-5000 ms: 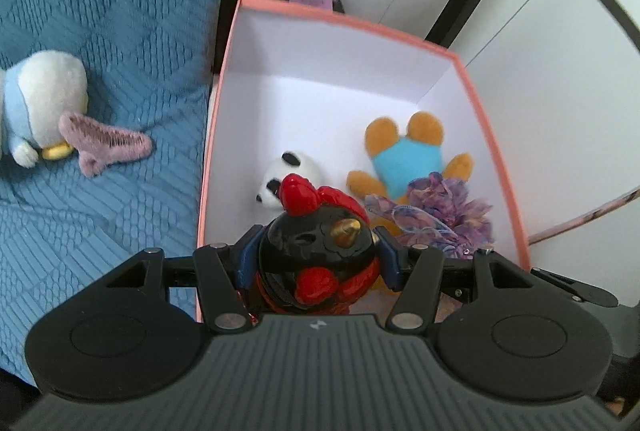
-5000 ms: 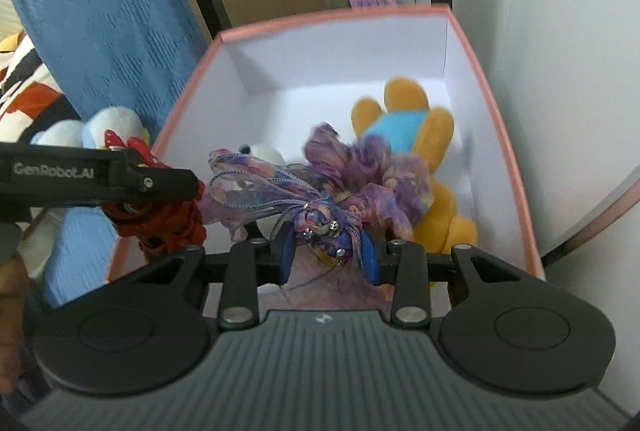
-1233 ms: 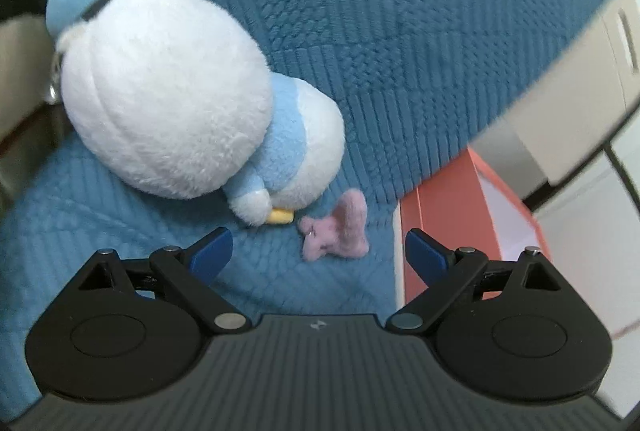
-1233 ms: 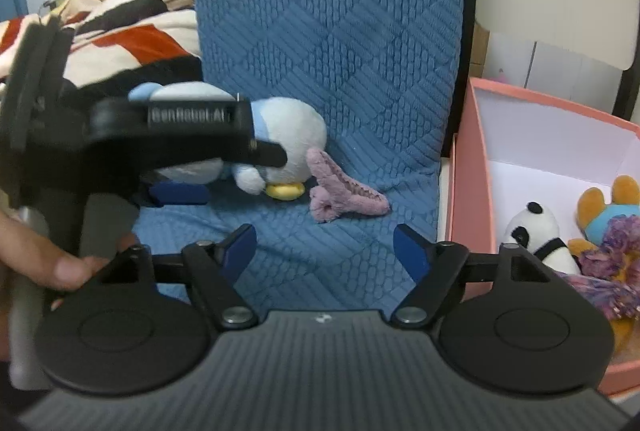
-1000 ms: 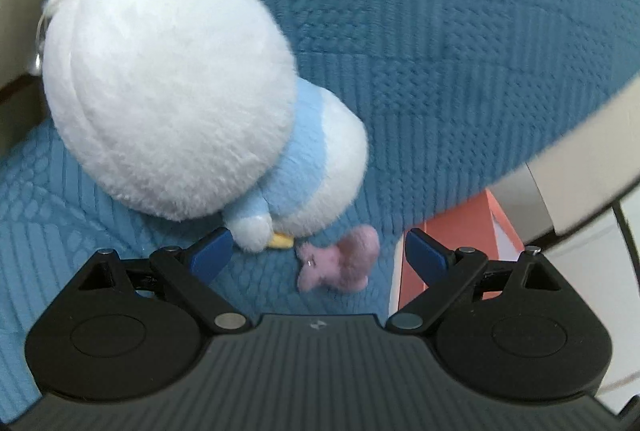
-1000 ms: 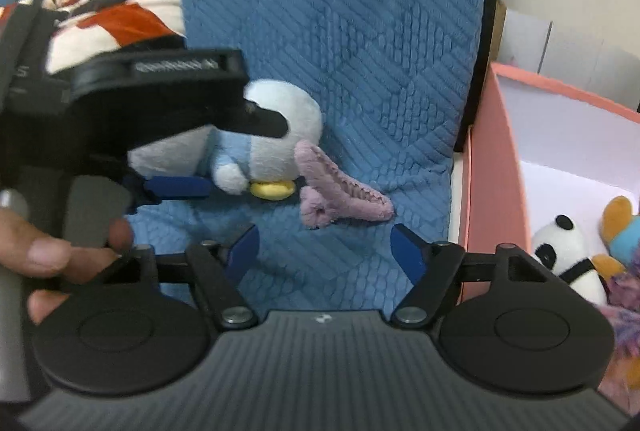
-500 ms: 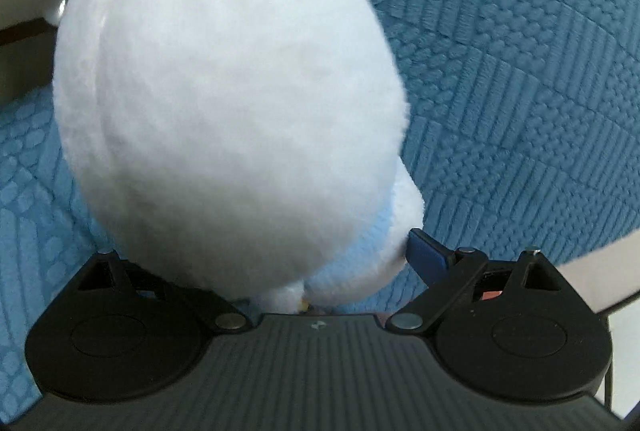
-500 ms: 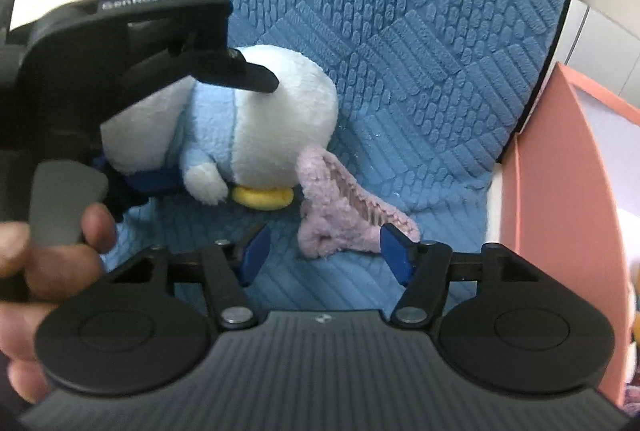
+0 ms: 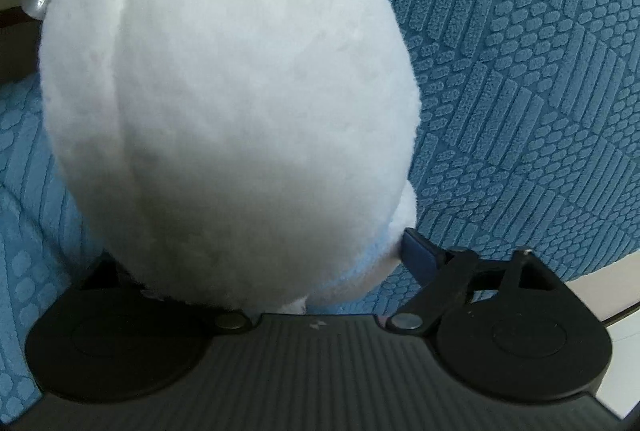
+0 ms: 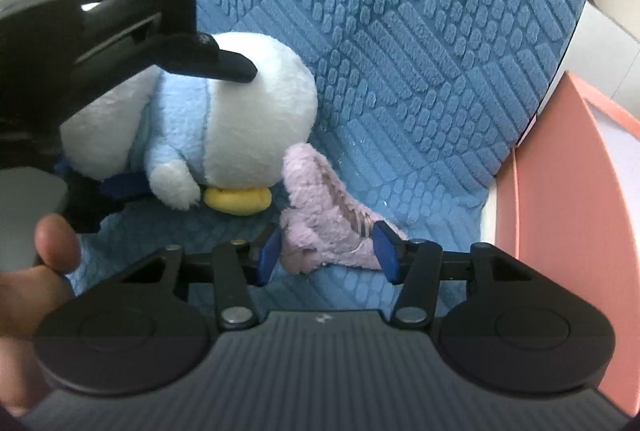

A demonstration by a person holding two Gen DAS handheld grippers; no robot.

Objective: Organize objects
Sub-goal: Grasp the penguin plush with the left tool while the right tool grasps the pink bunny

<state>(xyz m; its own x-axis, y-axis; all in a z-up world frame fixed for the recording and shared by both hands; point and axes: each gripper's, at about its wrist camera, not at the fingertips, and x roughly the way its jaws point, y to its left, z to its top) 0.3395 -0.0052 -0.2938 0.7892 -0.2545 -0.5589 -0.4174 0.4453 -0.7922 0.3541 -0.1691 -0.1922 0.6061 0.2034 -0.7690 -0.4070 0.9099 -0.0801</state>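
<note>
On the blue quilted cover, both grippers are going for a toy at once.

Left wrist view, plush: the white and pale blue plush bird [image 9: 228, 103] fills nearly the whole view, lying on the blue cover [image 9: 520, 91].
Left wrist view, grip: the left gripper [image 9: 256, 263] has just been closing with the plush between its jaws. One blue pad [image 9: 416, 255] sits against the plush's flank; the other is hidden under the fluff, so I cannot tell whether the squeeze is complete.
Left wrist view, advice: I would close until the stuffing gives on both sides, then lift slowly; a round soft body like this could roll out of a shallow pinch.

Right wrist view, pink toy: the small fuzzy pink toy [image 10: 324, 223] lies on the cover, touching the plush's yellow foot [image 10: 236, 201].
Right wrist view, grip: the right gripper [image 10: 326, 255] has also just been closing, at a middling width, with the pink toy between its blue pads; they look right at its edges, not yet clearly pressing.
Right wrist view, neighbours: the left gripper's black body and a person's hand [image 10: 28, 263] crowd in from the left.
Right wrist view, advice: I would pinch the thick middle rather than the thin tail, and lift straight up so it does not drag the plush.
Right wrist view, destination: the pink box [image 10: 560, 231] stands just right of the cover, likely where both go.
</note>
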